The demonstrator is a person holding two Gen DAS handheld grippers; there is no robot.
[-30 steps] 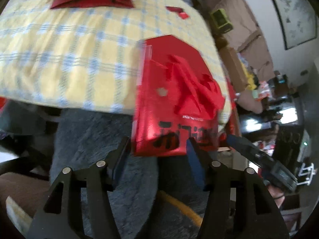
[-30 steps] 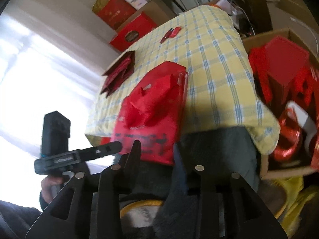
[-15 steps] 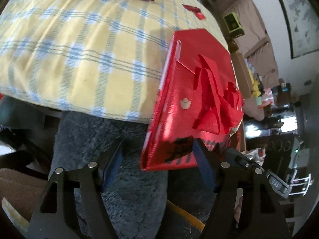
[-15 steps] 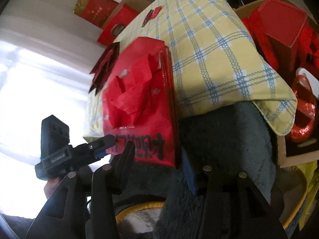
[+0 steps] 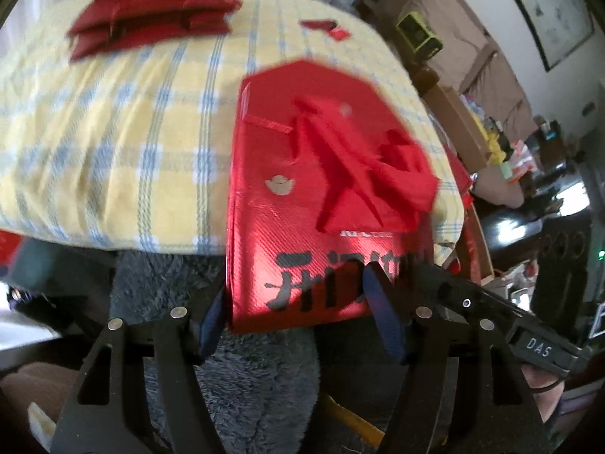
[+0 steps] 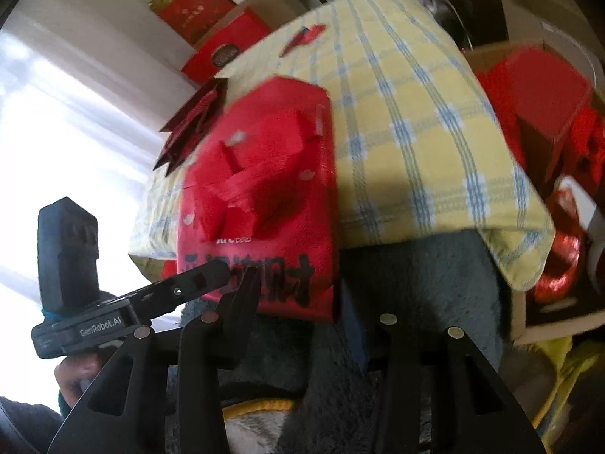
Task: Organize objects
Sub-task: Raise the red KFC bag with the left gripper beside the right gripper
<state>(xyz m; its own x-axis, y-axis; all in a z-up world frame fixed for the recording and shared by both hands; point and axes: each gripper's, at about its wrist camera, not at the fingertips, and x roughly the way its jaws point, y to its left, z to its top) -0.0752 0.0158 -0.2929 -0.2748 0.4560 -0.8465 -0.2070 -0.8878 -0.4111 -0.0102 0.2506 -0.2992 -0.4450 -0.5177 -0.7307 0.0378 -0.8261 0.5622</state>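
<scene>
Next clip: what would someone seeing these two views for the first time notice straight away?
A shiny red bag with black lettering lies on the near edge of the yellow checked cloth, its end hanging over. Both claws meet at that end: the left claw straddles it, and the right claw, its jaws closing, has the bag's corner between its fingers. A stack of dark red folded items sits further back.

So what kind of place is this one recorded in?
Probably a lived-in home room used for storage: a yellow checked cloth over a table, stacked red gift boxes by the window, and a framed picture on the wall.
</scene>
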